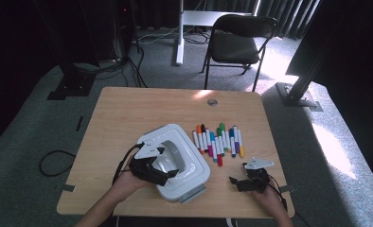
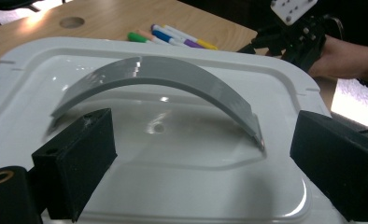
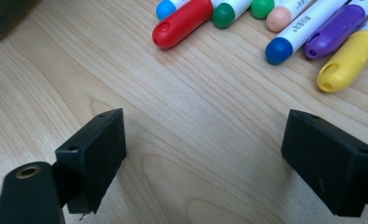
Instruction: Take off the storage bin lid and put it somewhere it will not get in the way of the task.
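Observation:
A white lidded box [image 1: 194, 172] with a curved grey handle [image 1: 173, 147] sits on the wooden table [image 1: 128, 113], left of centre. My left gripper [image 1: 169, 174] hovers over the lid's near side, open. In the left gripper view its jaws [image 2: 205, 154] stand wide, with the grey handle [image 2: 163, 74] just beyond them and nothing between the pads. A row of several coloured markers [image 1: 217, 142] lies to the right of the box. My right gripper [image 1: 239, 173] rests low near the front right edge. It is open over bare wood [image 3: 205, 154], short of the marker caps [image 3: 182, 21].
A round cable hole [image 1: 212, 101] sits near the table's far edge. Beyond the table stand a black folding chair [image 1: 236, 42] and a white desk leg [image 1: 179, 33]. A cable loop [image 1: 52, 163] lies on the floor to the left.

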`<control>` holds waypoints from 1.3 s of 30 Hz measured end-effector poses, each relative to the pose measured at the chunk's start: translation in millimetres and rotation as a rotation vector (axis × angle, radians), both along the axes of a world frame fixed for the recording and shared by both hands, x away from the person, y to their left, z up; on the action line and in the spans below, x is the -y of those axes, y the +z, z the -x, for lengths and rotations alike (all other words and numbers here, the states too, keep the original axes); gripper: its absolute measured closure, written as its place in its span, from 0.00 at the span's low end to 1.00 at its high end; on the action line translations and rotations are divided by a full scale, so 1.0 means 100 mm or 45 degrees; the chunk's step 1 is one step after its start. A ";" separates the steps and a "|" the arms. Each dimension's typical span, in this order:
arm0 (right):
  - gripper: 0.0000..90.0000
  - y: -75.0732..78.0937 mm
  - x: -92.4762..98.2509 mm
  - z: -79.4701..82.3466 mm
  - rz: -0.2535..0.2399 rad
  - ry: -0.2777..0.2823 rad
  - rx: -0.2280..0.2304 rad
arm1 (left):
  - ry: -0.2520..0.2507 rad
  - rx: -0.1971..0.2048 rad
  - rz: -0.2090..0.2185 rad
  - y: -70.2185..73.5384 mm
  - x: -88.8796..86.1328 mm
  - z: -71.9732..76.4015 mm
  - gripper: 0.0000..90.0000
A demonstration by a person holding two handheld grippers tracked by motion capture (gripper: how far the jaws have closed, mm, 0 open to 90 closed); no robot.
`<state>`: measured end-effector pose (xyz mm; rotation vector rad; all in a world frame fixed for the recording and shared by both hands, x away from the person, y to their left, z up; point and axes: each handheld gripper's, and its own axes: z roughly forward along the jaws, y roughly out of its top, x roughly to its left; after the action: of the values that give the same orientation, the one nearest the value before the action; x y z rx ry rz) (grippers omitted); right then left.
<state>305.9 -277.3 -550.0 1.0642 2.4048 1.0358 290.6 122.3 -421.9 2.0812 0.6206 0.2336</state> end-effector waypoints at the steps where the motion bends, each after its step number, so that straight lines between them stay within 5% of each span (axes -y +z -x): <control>1: 0.15 0.00 0.00 0.00 0.000 0.000 0.000 | -0.007 0.000 -0.002 0.00 0.02 0.00 0.08; 21: 0.15 0.00 0.00 0.00 0.001 0.000 0.001 | -0.013 0.004 -0.032 -0.02 0.21 -0.07 0.45; 31: 0.15 0.00 0.00 0.00 0.001 0.000 0.001 | -0.036 -0.079 0.032 -0.01 0.23 -0.07 0.69; 34: 0.15 0.00 0.00 0.00 0.001 0.000 0.002 | -0.047 -0.051 0.036 0.02 0.21 -0.05 0.71; 39: 0.15 0.00 0.00 0.00 0.001 0.001 0.002 | -0.043 -0.111 0.059 0.01 0.19 -0.09 0.72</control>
<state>305.9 -277.4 -550.1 1.0620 2.4039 1.0352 299.2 103.7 -421.3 2.0641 0.6365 0.1081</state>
